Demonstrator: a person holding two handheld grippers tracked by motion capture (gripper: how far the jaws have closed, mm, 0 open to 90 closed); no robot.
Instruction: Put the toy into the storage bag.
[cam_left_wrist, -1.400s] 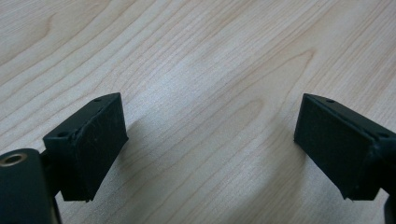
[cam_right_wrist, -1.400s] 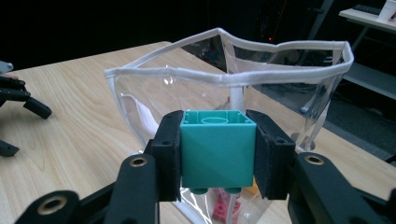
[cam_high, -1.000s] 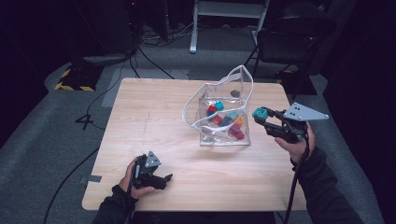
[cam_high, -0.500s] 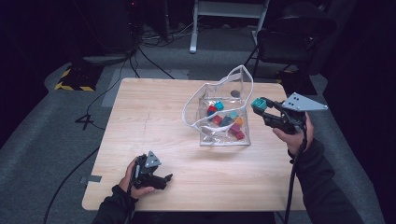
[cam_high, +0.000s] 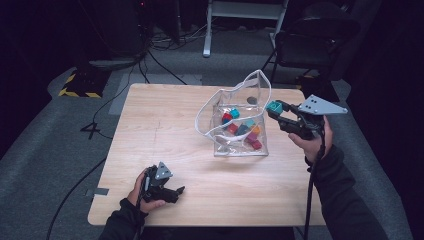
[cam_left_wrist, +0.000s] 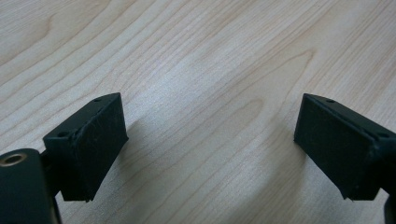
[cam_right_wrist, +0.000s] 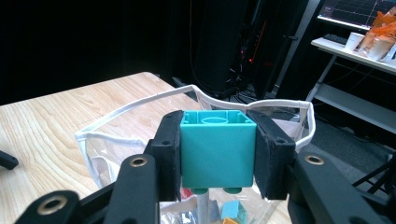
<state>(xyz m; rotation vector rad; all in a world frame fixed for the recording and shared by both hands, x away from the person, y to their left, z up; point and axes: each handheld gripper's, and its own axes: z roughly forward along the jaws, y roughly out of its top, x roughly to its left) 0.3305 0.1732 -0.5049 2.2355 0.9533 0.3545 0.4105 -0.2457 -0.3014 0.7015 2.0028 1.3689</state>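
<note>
A clear plastic bag with a white rim stands open in the middle of the wooden table, with several coloured bricks inside. My right gripper is shut on a teal brick, held in the air just right of the bag's rim. In the right gripper view the teal brick sits clamped between both pads, studs pointing down, above the bag's mouth. My left gripper rests near the table's front edge, open. The left gripper view has its pads wide apart over bare wood, nothing between them.
The table has bare wood left of the bag and in front of it. A dark chair and a white stand are beyond the far edge. Cables lie on the grey floor at the left.
My right gripper has lifted the teal brick and carried it slightly up and back beside the bag's rim. The left gripper has stayed put.
</note>
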